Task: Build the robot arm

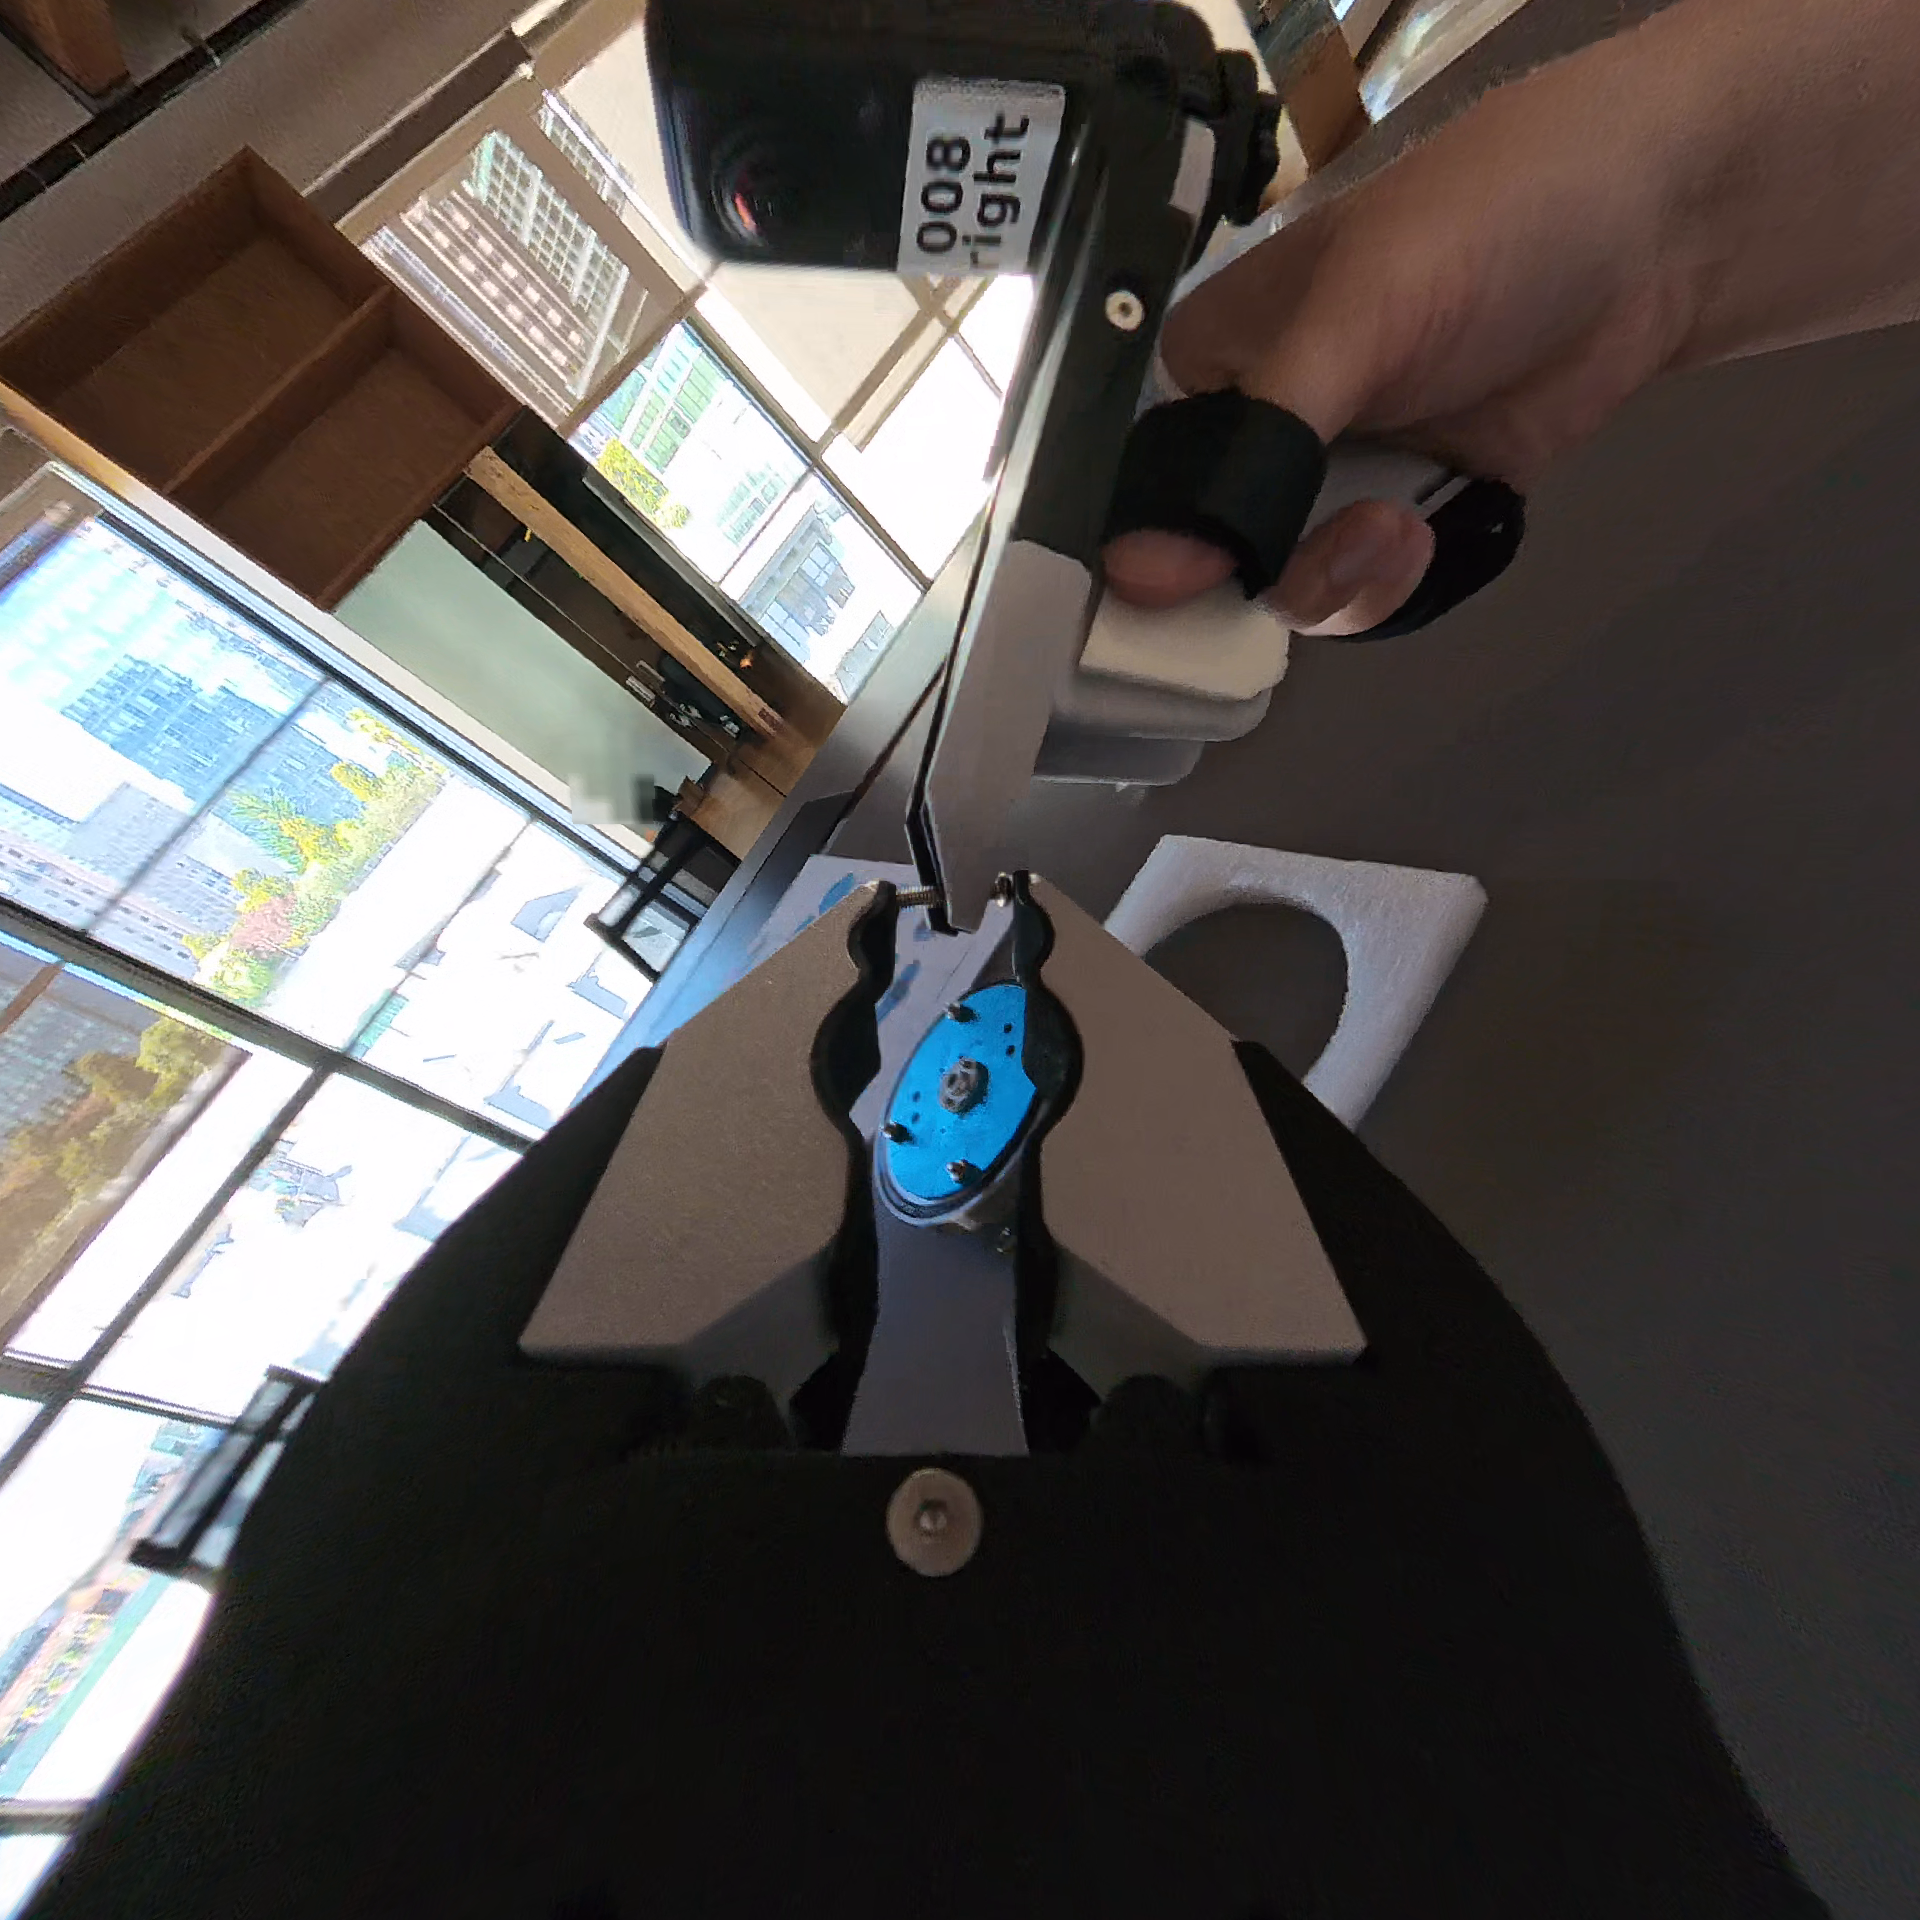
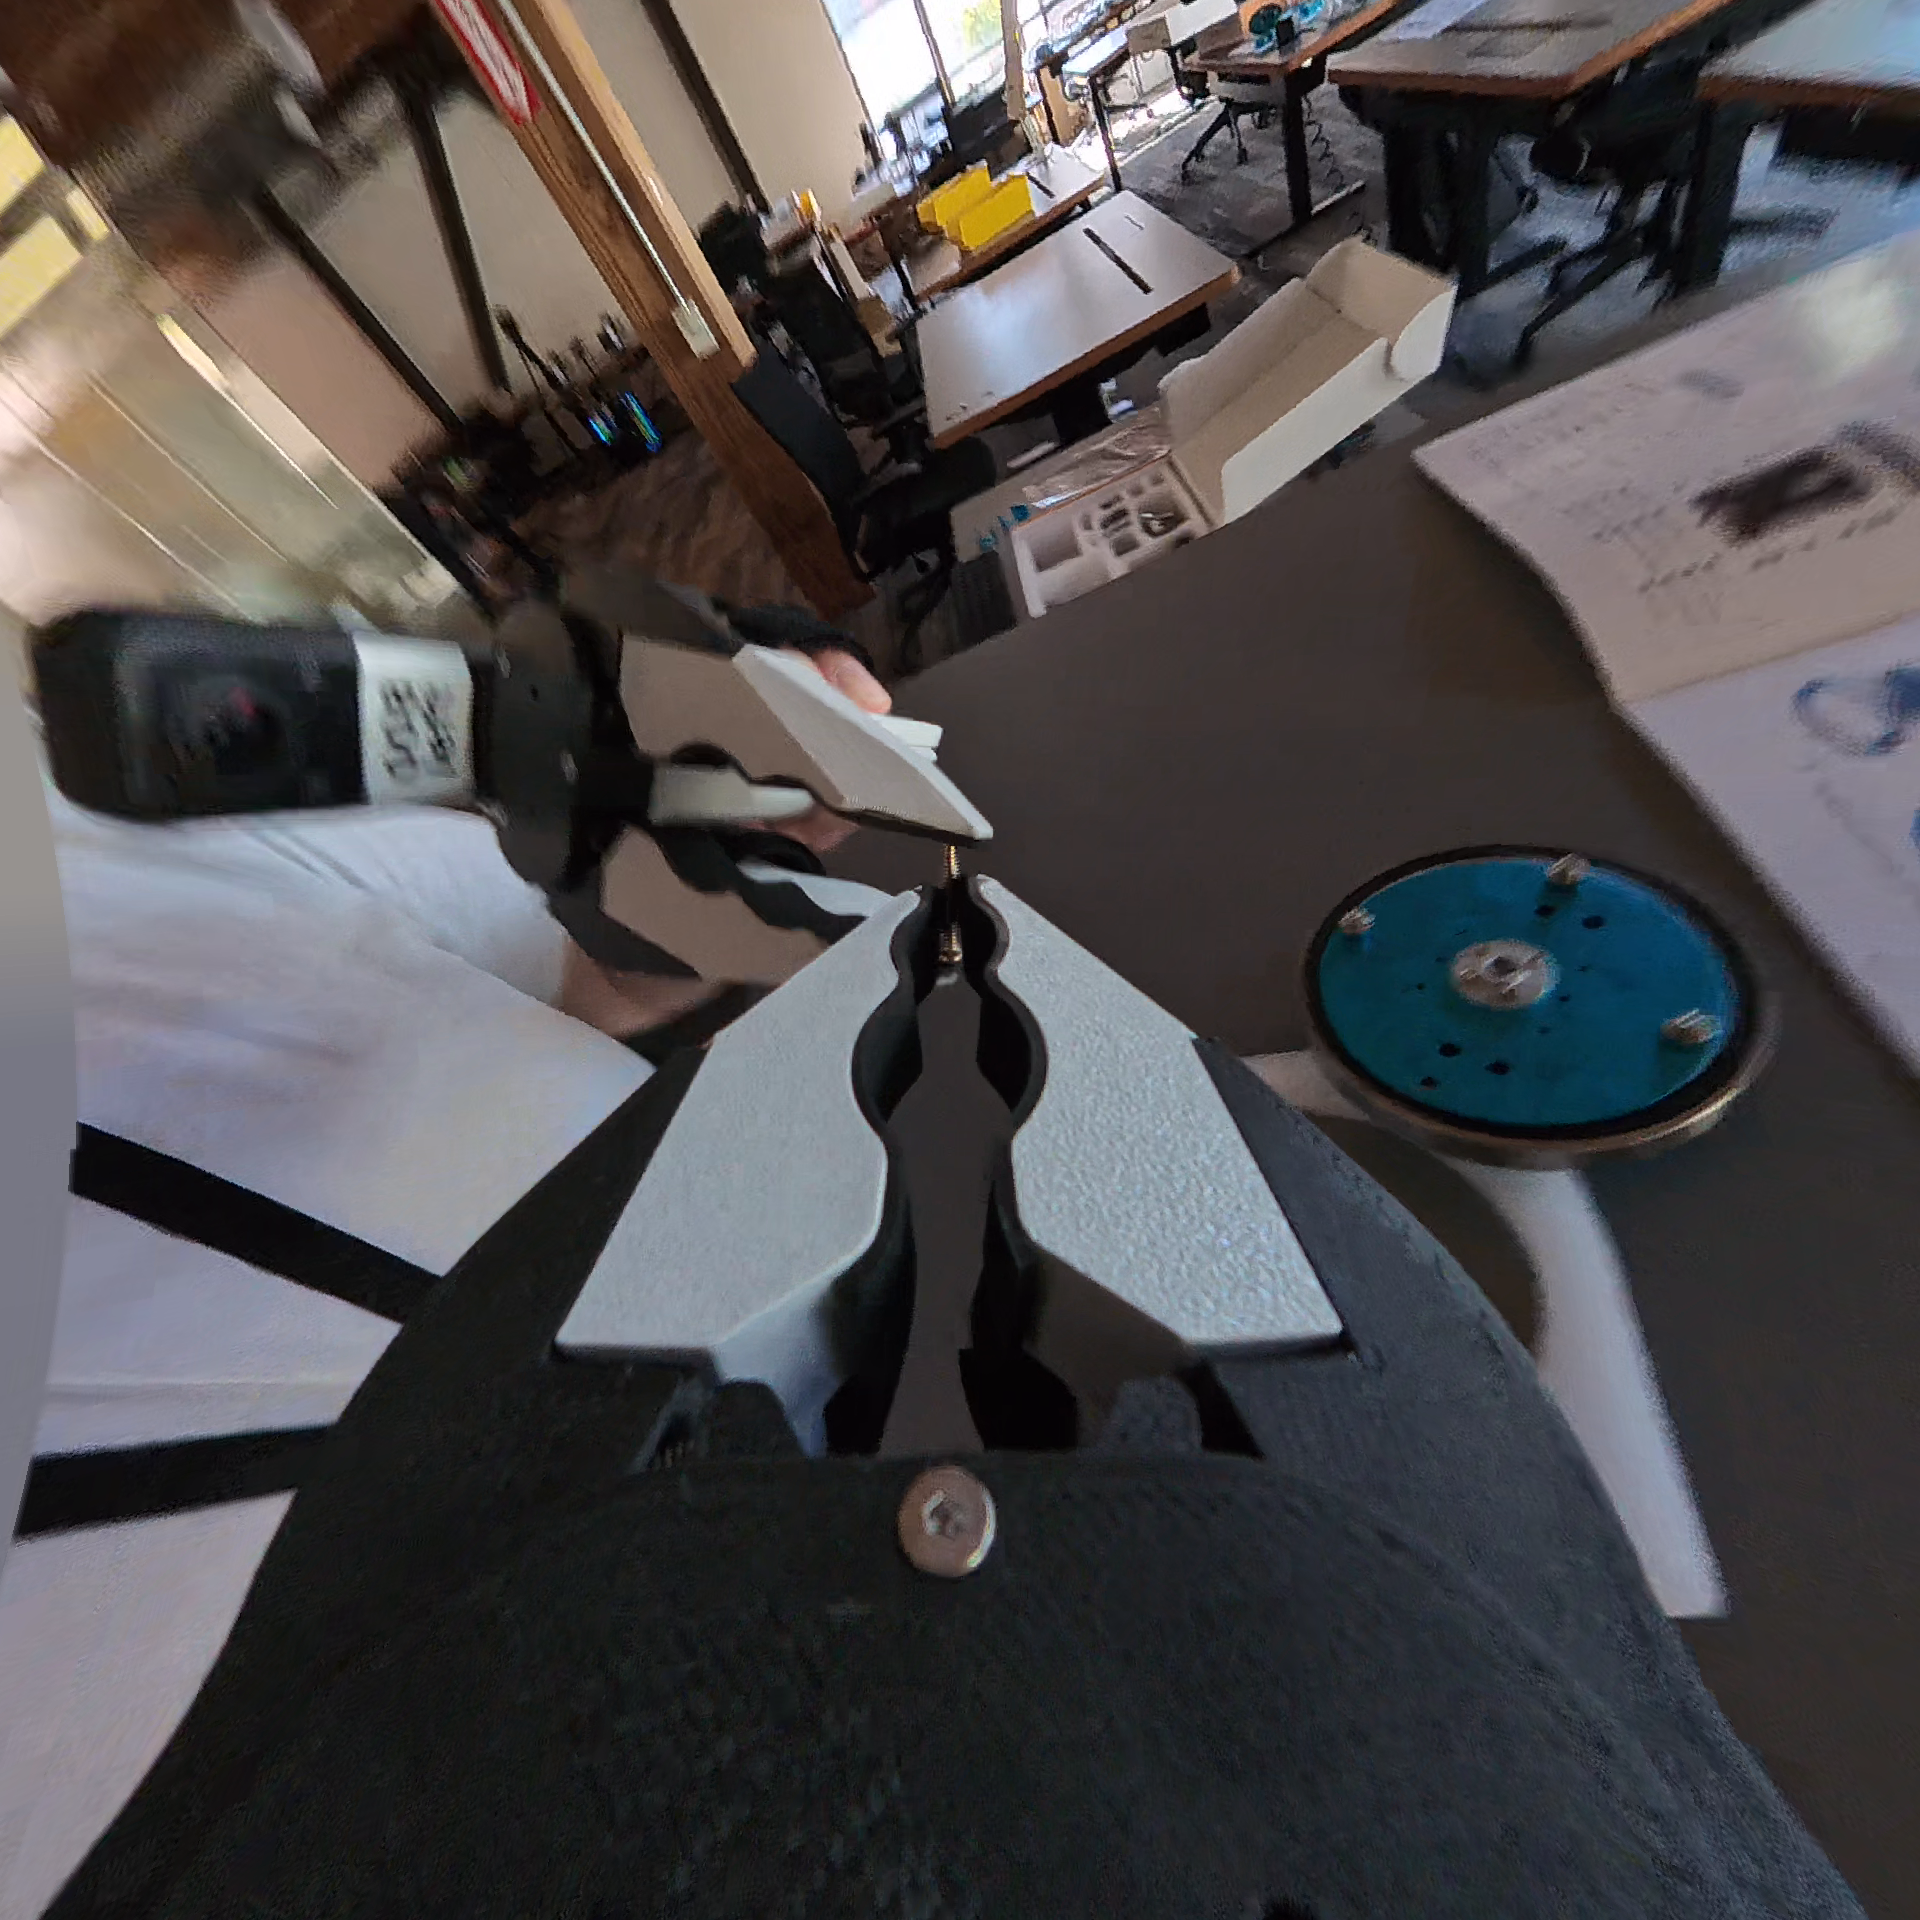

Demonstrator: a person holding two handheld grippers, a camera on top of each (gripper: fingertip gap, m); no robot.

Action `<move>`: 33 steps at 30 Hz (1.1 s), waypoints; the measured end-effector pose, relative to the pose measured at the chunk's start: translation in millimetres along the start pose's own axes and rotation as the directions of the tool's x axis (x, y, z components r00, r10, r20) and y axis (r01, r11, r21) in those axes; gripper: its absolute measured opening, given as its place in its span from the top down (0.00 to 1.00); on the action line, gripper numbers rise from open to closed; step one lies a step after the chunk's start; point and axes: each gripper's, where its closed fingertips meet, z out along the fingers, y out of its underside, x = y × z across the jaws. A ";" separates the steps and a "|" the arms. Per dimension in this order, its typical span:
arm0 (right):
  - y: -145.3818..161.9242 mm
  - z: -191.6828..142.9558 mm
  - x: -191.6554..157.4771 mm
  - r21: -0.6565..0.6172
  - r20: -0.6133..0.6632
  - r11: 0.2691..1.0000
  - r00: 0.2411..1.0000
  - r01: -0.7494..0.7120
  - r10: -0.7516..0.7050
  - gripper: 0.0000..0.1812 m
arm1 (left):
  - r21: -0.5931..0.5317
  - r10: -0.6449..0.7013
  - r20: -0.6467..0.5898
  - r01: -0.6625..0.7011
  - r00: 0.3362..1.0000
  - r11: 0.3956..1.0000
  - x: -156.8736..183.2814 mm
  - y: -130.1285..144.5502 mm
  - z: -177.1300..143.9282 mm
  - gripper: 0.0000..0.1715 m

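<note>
My right gripper (image 2: 948,896) is shut on a small metal screw (image 2: 948,920) that sticks out past its tips. My left gripper (image 1: 958,896) has its jaws apart, and the right gripper's tip (image 1: 951,894) reaches down between its fingertips with the screw (image 1: 909,900) against the left fingertip. In the right wrist view the left gripper's tip (image 2: 961,828) sits just above the screw's end. A round blue disc (image 2: 1517,987) with three studs and a centre hub rests on a white foam holder (image 2: 1590,1299) to the right. The disc also shows through the left jaws (image 1: 961,1101).
A dark grey tabletop (image 2: 1247,727) carries printed paper sheets (image 2: 1714,520), an open white box (image 2: 1320,395) and a white foam tray with cutouts (image 2: 1101,530). A person's hand (image 1: 1507,312) holds the right gripper. Windows and a wooden shelf (image 1: 249,353) lie beyond. Left and right tips are no more than a few centimetres apart.
</note>
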 end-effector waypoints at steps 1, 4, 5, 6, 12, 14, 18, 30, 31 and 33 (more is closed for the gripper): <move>0.6 -0.5 3.1 -0.021 -0.044 0.994 0.993 0.106 -0.107 0.99 | -0.012 -0.057 -0.035 0.057 0.998 0.998 0.3 3.4 -2.1 0.89; -9.0 -11.8 14.5 -0.102 -0.257 0.862 0.823 0.497 -0.506 0.99 | -0.047 -0.418 -0.201 0.417 0.886 0.908 -2.9 5.7 -11.8 0.90; -10.6 -14.6 10.3 -0.143 -0.276 0.783 0.735 0.606 -0.619 0.99 | -0.046 -0.541 -0.251 0.548 0.803 0.835 -8.4 1.9 -14.6 0.91; -11.3 -16.8 6.9 -0.186 -0.291 0.704 0.646 0.685 -0.706 0.99 | -0.040 -0.631 -0.313 0.654 0.710 0.756 -12.8 -4.5 -16.9 0.91; -11.6 -25.4 5.8 -0.355 -0.325 0.463 0.357 0.812 -0.876 0.99 | -0.064 -0.715 -0.348 0.746 0.606 0.663 -12.2 -10.0 0.6 0.93; -9.8 -25.9 8.2 -0.384 -0.325 0.426 0.312 0.819 -0.893 0.99 | -0.080 -0.717 -0.328 0.738 0.615 0.670 -7.5 -8.1 7.7 0.95; -5.7 -25.2 12.9 -0.431 -0.309 0.376 0.257 0.820 -0.916 0.99 | -0.104 -0.731 -0.349 0.751 0.587 0.652 1.3 -10.3 15.2 0.96; -0.1 -28.2 16.9 -0.437 -0.276 0.290 0.180 0.851 -0.944 0.99 | -0.112 -0.780 -0.384 0.813 0.495 0.571 4.4 -8.5 21.6 0.98; -0.6 -28.4 15.8 -0.427 -0.282 0.288 0.177 0.857 -0.943 0.99 | -0.110 -0.784 -0.391 0.821 0.482 0.560 4.0 -9.1 21.1 0.99; -4.2 -29.5 9.7 -0.359 -0.308 0.316 0.208 0.878 -0.928 0.97 | -0.108 -0.800 -0.436 0.858 0.412 0.502 1.4 -13.7 17.8 0.99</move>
